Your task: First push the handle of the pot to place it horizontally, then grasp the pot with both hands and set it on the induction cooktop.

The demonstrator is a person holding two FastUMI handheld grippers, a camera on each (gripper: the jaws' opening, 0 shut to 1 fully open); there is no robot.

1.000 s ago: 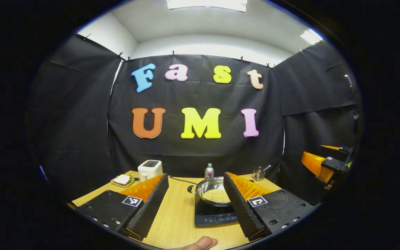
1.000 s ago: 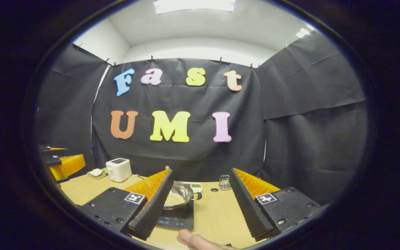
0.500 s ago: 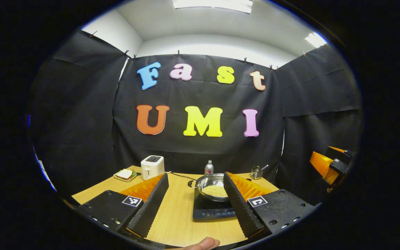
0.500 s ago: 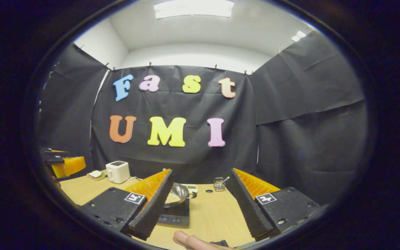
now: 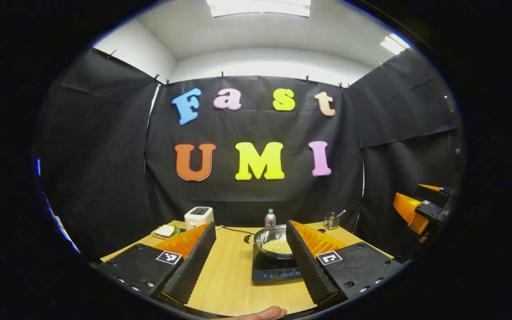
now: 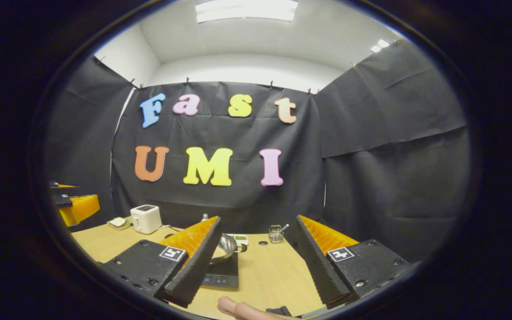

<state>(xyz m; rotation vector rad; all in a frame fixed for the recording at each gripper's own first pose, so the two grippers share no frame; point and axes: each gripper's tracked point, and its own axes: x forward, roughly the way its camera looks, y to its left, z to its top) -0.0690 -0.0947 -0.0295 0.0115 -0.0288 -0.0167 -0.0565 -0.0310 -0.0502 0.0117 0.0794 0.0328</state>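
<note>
A steel pot point(image 5: 272, 239) holding pale beans sits on the black induction cooktop point(image 5: 271, 270) on the wooden table. Its small dark handle point(image 5: 247, 240) points left in the left gripper view. My left gripper point(image 5: 250, 231) hovers open well back from the pot, nothing between its fingers. In the right gripper view the pot point(image 6: 225, 248) and cooktop point(image 6: 222, 274) lie behind the left finger of my right gripper point(image 6: 258, 224), which is open and holds nothing. The right gripper point(image 5: 418, 209) also shows at the far right, and the left gripper point(image 6: 71, 206) at the far left.
A white toaster point(image 5: 198, 217), a plate with a sandwich point(image 5: 165, 231), a small bottle point(image 5: 269, 218) and a wire holder point(image 5: 330, 220) stand along the back of the table point(image 5: 229, 275). A fingertip point(image 5: 260, 314) shows at the bottom edge.
Both grippers have drawn back and risen a little from the pot and cooktop, which now look smaller and farther. Both stay open.
</note>
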